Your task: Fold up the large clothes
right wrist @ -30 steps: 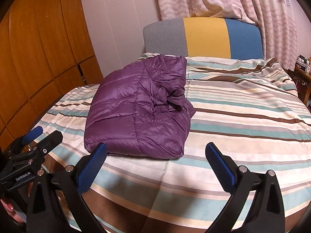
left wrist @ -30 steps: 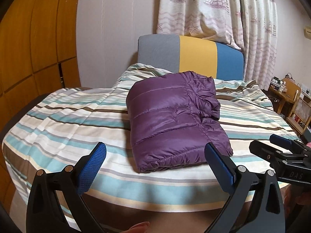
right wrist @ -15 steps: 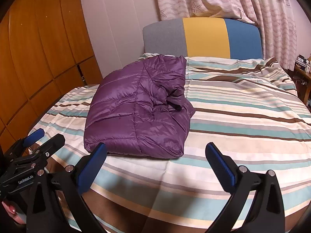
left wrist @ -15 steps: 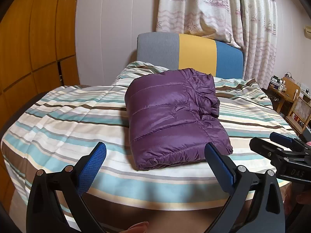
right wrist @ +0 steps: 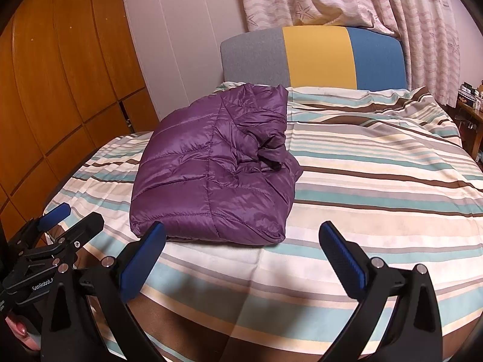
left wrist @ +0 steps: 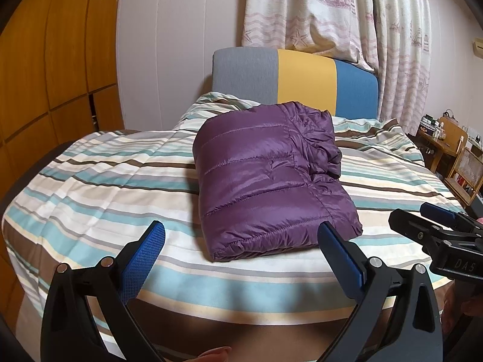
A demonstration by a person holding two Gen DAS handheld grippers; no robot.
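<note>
Left gripper (left wrist: 241, 242) pulled back and tilted slightly; jacket (left wrist: 268, 181) sits a bit lower in its view. Right gripper (right wrist: 241, 242) backed off a little, left gripper now lower in its view.

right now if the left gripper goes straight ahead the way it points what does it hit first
Most likely the near edge of the purple jacket, folded on the striped bed. The left gripper has open jaws framing that edge; depth is hard to judge.

My two tongs, the left tongs (left wrist: 241, 247) and the right tongs (right wrist: 243, 247), are black plastic frames with silver screws and blue textured pads (left wrist: 142, 259), one frame printed "DAS", the other "GenRobot.AI" in white.
</note>
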